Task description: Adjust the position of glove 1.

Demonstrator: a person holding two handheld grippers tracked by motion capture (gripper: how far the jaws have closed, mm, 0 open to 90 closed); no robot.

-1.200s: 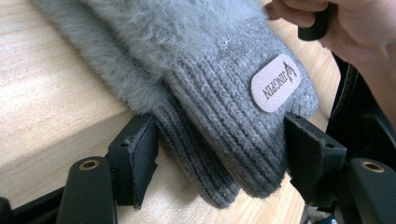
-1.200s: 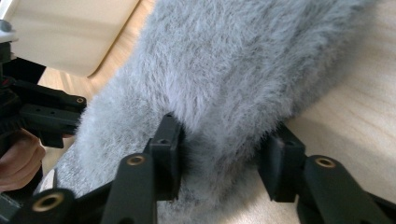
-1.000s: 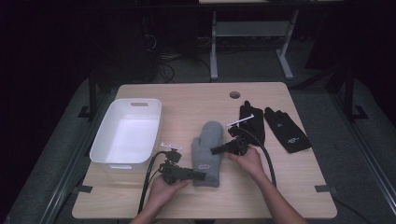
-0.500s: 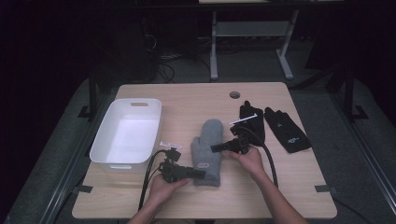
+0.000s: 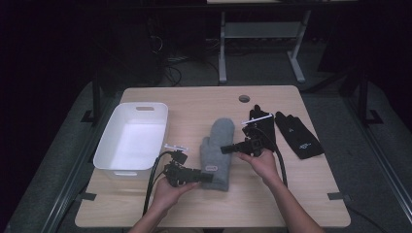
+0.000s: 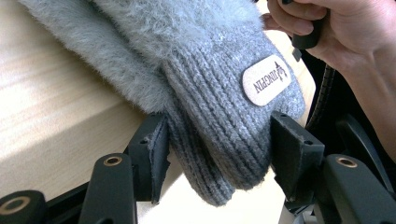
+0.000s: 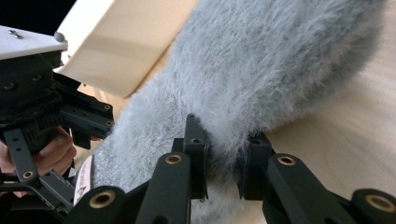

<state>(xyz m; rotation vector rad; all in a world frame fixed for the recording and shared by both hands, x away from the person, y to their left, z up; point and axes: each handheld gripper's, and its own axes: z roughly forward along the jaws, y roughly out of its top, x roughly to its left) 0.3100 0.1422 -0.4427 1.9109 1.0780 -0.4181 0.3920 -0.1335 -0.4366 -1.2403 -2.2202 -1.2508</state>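
Observation:
A fuzzy grey mitten (image 5: 216,141) lies on the wooden table (image 5: 194,102), cuff toward the person. My left gripper (image 5: 206,178) comes in at the cuff. Its jaws have just been closing, and both pads (image 6: 154,149) now press the ribbed knit cuff (image 6: 219,121), which bears a tan label (image 6: 266,80). My right gripper (image 5: 224,149) reaches in from the mitten's right side. Its jaws have also just been closing and now pinch the mitten's furry edge (image 7: 261,79) between the fingertips (image 7: 196,140).
A white bin (image 5: 104,148) stands at the table's left, close beside the left hand. Two black gloves (image 5: 299,136) lie at the right, one (image 5: 259,116) partly behind the right gripper. A round cable hole (image 5: 244,98) sits near the far edge.
The right gripper has risen slightly with the mitten's edge pinched in it. The left hand has stayed in place at the cuff.

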